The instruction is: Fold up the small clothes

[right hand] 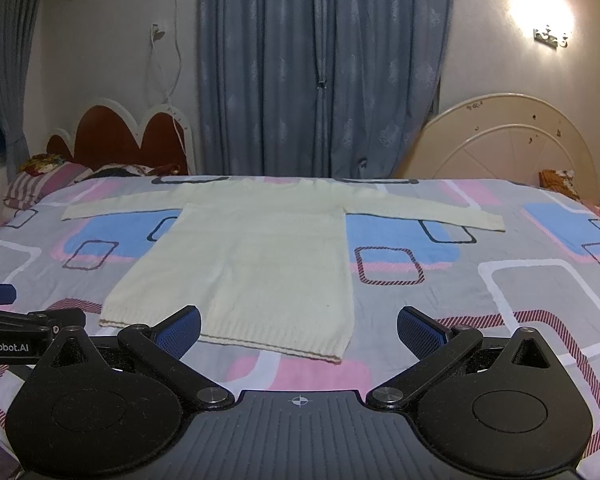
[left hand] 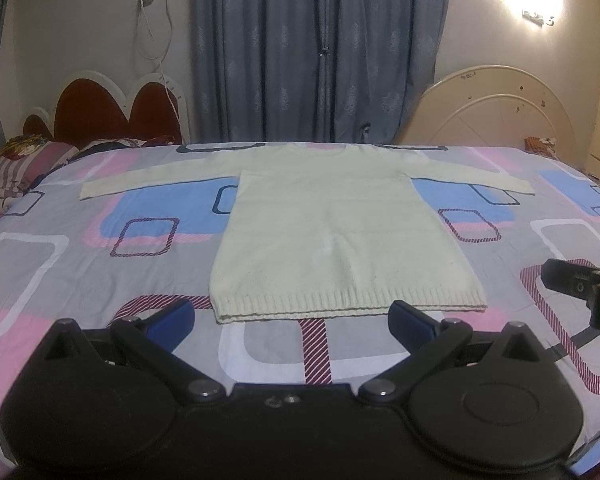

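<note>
A cream knitted sweater [left hand: 332, 236] lies flat on the patterned bedsheet [left hand: 60, 248], sleeves spread out to both sides and ribbed hem nearest me. My left gripper [left hand: 292, 320] hovers open just before the hem, nothing between its blue pads. In the right wrist view the same sweater [right hand: 256, 264] lies left of centre. My right gripper [right hand: 298, 330] is open too, its left pad over the hem's edge and its right pad over bare sheet. Each gripper shows at the edge of the other's view: the right gripper [left hand: 584, 280] and the left gripper [right hand: 20, 328].
Blue curtains [left hand: 320, 52] hang behind the bed. A red heart-shaped headboard [left hand: 112, 108] and striped pillows [left hand: 24, 168] stand at the far left, a cream headboard [left hand: 496, 112] at the far right. A white cable [left hand: 156, 32] dangles on the wall.
</note>
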{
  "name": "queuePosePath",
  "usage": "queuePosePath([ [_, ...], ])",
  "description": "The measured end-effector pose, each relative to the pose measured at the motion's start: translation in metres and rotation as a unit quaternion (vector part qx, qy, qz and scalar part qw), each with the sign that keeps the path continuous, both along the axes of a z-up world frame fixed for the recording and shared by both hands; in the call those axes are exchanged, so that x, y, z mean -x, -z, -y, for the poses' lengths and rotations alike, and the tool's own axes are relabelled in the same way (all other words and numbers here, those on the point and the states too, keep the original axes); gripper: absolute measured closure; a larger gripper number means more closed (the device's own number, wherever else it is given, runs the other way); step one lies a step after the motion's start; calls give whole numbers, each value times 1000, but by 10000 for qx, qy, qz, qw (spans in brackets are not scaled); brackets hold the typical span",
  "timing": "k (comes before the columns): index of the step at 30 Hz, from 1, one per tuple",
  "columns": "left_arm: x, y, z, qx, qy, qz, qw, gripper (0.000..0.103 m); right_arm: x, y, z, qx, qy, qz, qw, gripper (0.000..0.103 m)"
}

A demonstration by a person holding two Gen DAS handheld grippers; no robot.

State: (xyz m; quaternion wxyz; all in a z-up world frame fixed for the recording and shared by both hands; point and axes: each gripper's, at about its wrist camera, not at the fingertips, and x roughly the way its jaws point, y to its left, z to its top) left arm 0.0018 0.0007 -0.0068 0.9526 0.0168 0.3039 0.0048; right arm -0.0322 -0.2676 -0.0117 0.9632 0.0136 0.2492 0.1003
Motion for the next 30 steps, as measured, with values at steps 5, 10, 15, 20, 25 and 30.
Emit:
queuePosePath([
  [5, -1, -2, -1, -7, 10, -6, 10000, 0, -1, 0, 0, 2, -11, -11, 10000, 0],
  [10, -1, -2, -1, -10, 11, -7, 10000, 0, -1, -1, -1, -4, -8, -3, 10000, 0],
  [15, -1, -2, -1, -13, 2, -7, 10000, 0, -3, -1, -3, -11, -20, -25, 10000, 0],
  [20, -2, -2, -1, -20, -11, -20, 10000, 0, -4, -1, -3, -18, -21, -30, 10000, 0],
  [25, -7, -2, -2, -6, -31, -37, 10000, 0, -5, -2, -3, -63, 133, 32, 9999, 0],
  [30, -17, -3, -7, 273, -295, -18, 9992, 0, -13, -5, 8, -247, 274, 71, 9993, 0],
])
